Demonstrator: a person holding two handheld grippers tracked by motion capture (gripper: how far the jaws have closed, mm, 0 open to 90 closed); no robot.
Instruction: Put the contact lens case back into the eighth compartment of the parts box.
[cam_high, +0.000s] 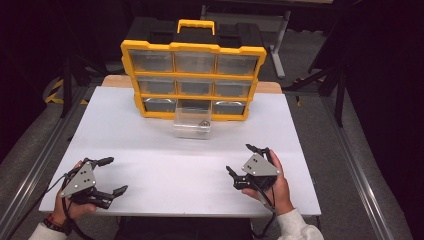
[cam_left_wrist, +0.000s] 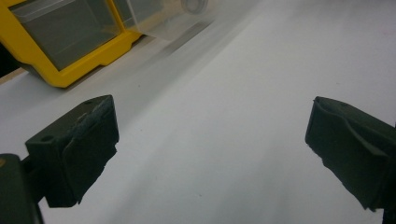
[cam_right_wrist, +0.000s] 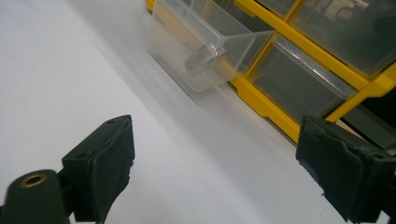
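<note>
The clear drawer (cam_high: 192, 123) juts from the yellow organizer's (cam_high: 193, 79) bottom row, holding a small metal piece (cam_right_wrist: 201, 57). It looks light, stiff, slick plastic; I'd pinch its front wall. My left gripper (cam_high: 107, 176) and right gripper (cam_high: 243, 160) gape wide, empty.

Workshop or lab, yellow parts organizer (cam_high: 192, 80), white table (cam_high: 165, 165), metal framing (cam_high: 30, 170)

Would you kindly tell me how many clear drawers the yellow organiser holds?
9, in three rows of three in the yellow plastic organiser: eight pushed in, and the bottom-middle clear plastic drawer pulled out onto the white table.
</note>
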